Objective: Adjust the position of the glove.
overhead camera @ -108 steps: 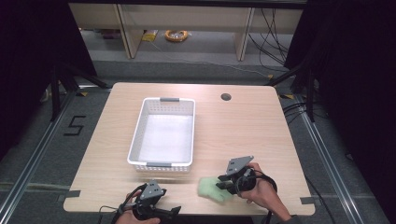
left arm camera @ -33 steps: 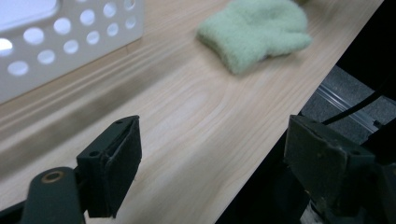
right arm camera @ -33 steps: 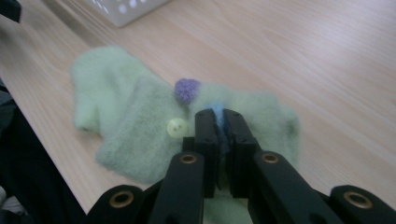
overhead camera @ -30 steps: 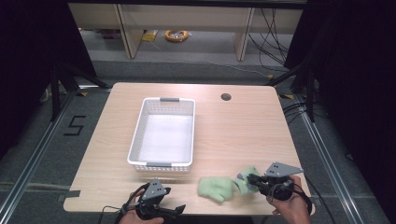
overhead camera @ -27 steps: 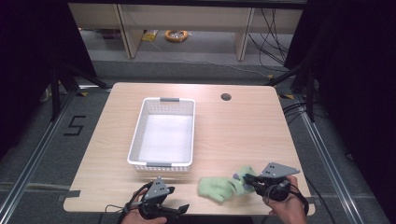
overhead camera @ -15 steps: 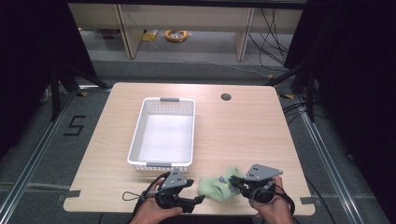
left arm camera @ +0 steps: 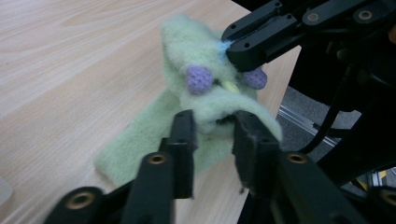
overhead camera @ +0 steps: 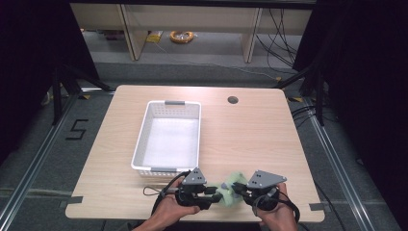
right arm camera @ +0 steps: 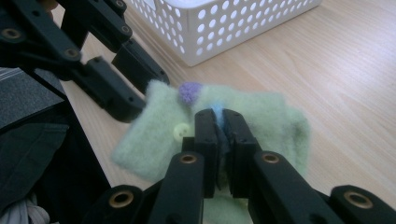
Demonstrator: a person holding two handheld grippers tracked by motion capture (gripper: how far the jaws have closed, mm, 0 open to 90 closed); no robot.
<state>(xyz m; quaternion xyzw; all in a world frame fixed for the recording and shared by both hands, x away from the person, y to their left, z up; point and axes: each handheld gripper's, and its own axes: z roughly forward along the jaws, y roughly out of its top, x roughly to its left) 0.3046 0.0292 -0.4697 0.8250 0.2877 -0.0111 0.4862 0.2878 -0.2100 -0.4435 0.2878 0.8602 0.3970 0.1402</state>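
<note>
The green felt cloth [overhead camera: 230, 189] is sitting at the table's [overhead camera: 255, 139] near edge, at five o'clock from the white basket [overhead camera: 169, 137]. The right gripper [right arm camera: 220, 127] is pinching it with jaws nearly together. The left gripper [left arm camera: 212, 135], at nine o'clock of the cloth, has just been closing; a fold is lying between its jaws, which are pressing in on it.

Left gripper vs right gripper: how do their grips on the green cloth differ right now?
The right gripper is clamped tight on the green cloth, jaws nearly together. The left gripper has a wider gap; its jaws have just been closing around a fold of cloth. In the high view, the left gripper meets the cloth from the left, the right gripper from the right. Both are black two-jaw tools.
</note>
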